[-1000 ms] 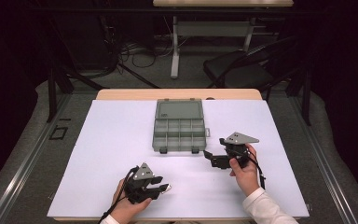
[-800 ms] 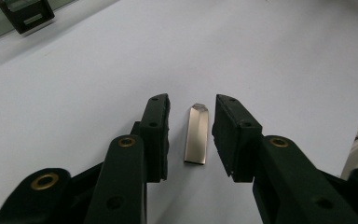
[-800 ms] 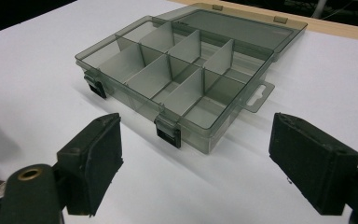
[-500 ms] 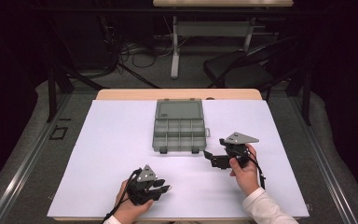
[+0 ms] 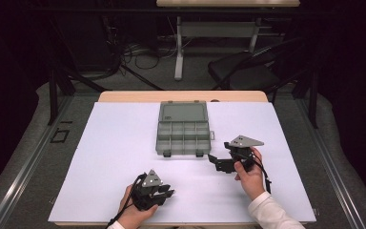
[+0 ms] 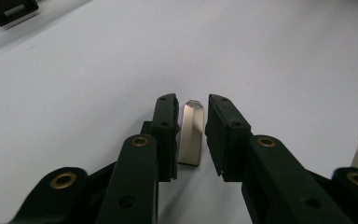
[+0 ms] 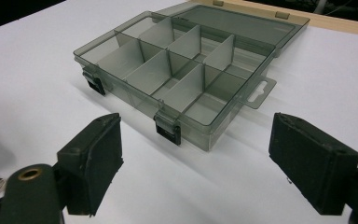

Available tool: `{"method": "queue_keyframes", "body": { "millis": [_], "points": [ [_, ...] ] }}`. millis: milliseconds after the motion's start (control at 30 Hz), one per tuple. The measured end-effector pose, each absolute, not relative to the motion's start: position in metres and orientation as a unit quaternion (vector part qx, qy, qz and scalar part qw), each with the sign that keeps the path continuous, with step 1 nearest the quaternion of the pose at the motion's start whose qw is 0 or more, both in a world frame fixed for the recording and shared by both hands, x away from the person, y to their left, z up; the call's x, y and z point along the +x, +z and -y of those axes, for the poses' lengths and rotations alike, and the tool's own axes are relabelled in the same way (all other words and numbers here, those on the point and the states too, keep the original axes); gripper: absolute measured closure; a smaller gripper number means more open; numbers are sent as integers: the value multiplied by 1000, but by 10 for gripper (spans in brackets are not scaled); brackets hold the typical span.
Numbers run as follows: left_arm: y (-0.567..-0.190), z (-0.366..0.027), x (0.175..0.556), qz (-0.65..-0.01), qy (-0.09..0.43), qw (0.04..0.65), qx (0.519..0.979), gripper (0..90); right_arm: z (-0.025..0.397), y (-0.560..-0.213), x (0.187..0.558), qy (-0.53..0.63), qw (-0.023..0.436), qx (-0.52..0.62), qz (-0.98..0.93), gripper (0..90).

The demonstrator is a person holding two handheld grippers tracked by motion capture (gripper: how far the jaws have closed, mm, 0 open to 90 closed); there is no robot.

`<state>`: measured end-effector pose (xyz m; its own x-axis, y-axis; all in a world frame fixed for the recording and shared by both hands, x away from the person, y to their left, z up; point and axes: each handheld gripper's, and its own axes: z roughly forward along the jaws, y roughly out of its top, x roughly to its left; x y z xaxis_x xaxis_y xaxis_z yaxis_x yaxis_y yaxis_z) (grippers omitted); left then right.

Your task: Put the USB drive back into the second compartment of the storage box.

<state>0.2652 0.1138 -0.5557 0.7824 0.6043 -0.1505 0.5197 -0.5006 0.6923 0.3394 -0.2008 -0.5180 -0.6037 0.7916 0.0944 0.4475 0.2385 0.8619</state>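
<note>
Jaws of the left hand-held gripper (image 6: 191,135) stand open astride a small silver metal flash drive (image 6: 189,135) lying flat on the white counter (image 6: 270,60); light, stiff, probably slippery, best pinched across its long sides.

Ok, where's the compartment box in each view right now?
High view: the compartment box lies at the table's centre, lid open, ahead of both hands.
Left gripper view: what looks like its black front latch sits in the top-left corner.
Right gripper view: the box fills the upper middle, beyond the open right tool.
Shared landmark: the black front latches, set against the white sheet.
</note>
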Motion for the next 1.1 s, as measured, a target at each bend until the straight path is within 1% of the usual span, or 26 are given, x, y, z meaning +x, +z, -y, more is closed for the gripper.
{"method": "queue_keyframes", "body": {
  "millis": [533, 800, 1100],
  "points": [
    [-559, -111, 265, -318, 61, 368, 872, 749, 200, -519, 340, 462, 183, 404, -768, 169],
    [-559, -110, 263, -312, 77, 364, 874, 771, 199, -520, 340, 464, 184, 405, -766, 169],
    [-559, -110, 262, -308, 83, 361, 876, 784, 199, -521, 340, 461, 182, 404, -769, 169]
  ]
}}
